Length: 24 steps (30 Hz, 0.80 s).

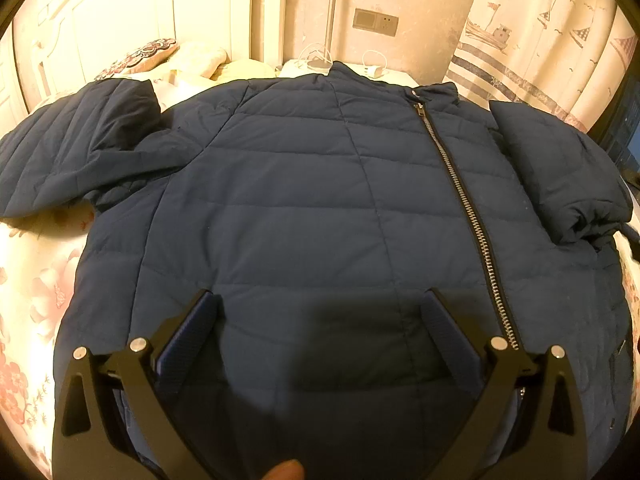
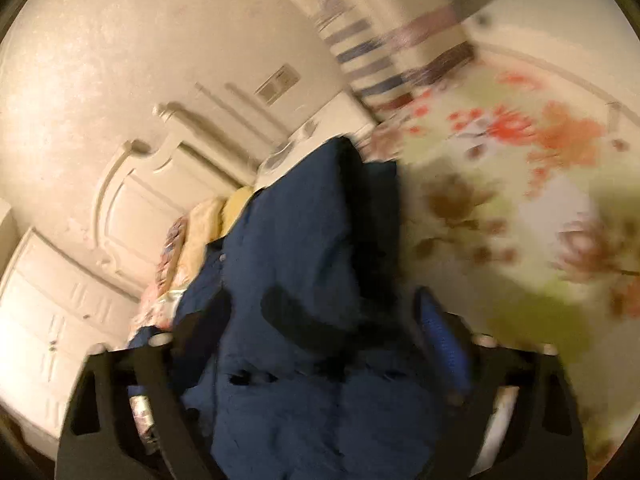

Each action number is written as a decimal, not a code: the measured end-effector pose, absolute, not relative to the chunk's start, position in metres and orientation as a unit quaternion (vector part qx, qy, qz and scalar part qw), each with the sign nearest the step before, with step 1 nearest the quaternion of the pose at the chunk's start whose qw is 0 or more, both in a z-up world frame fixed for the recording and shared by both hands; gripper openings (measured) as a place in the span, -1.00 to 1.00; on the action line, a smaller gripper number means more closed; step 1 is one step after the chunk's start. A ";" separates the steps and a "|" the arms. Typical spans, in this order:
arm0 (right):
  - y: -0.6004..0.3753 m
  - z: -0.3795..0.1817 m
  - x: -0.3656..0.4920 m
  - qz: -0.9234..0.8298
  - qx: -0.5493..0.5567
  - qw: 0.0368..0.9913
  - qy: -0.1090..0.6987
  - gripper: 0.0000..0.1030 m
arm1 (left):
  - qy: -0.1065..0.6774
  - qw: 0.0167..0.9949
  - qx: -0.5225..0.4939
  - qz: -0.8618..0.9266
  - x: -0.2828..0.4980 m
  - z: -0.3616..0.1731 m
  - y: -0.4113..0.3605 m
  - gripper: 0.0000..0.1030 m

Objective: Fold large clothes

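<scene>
A navy quilted jacket (image 1: 300, 200) lies front up on a floral bed sheet (image 1: 36, 280), its metal zipper (image 1: 460, 184) closed. Its left sleeve (image 1: 80, 152) spreads out to the side, and the right sleeve (image 1: 560, 168) is folded in over the chest. My left gripper (image 1: 319, 294) hovers open over the lower hem with only flat fabric under it. The right wrist view is blurred and rolled. My right gripper (image 2: 322, 296) stands with its jaws wide, a bunched part of the jacket (image 2: 300, 220) between them. The right blue pad (image 2: 438, 320) shows bare.
A cream headboard (image 1: 120, 12) and a patterned pillow (image 1: 140, 58) lie beyond the jacket. A white nightstand (image 1: 344, 66) with cables stands behind the collar, with a boat-print curtain (image 1: 540, 40) to its right. Floral sheet (image 2: 520, 200) extends to the right of the jacket.
</scene>
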State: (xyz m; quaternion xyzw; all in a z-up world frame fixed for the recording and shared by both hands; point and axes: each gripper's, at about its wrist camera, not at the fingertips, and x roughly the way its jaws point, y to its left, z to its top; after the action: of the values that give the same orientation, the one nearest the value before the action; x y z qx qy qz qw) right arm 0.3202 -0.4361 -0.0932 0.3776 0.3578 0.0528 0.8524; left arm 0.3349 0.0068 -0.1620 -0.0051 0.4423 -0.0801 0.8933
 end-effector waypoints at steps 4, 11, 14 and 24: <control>-0.386 -0.055 0.336 0.108 0.314 0.889 0.314 -0.26 | 0.443 0.893 -0.003 -0.079 0.335 -0.162 0.006 0.96; -0.251 -0.006 0.349 0.274 0.121 0.897 0.325 0.75 | 0.440 0.894 -0.015 -0.085 0.335 -0.161 0.008 0.96; -0.252 -0.004 0.348 0.253 0.109 0.907 0.319 0.75 | 0.438 0.894 -0.020 -0.088 0.334 -0.161 0.011 0.96; -0.362 -0.068 0.342 0.051 0.190 0.912 0.361 0.75 | 0.458 0.885 0.018 -0.084 0.341 -0.163 0.002 0.96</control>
State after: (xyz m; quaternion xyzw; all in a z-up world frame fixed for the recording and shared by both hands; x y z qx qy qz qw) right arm 0.3420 -0.3616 -0.0683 0.1903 0.3606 0.0512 0.9117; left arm 0.3410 0.0016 -0.1632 0.0176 0.4584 -0.0836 0.8846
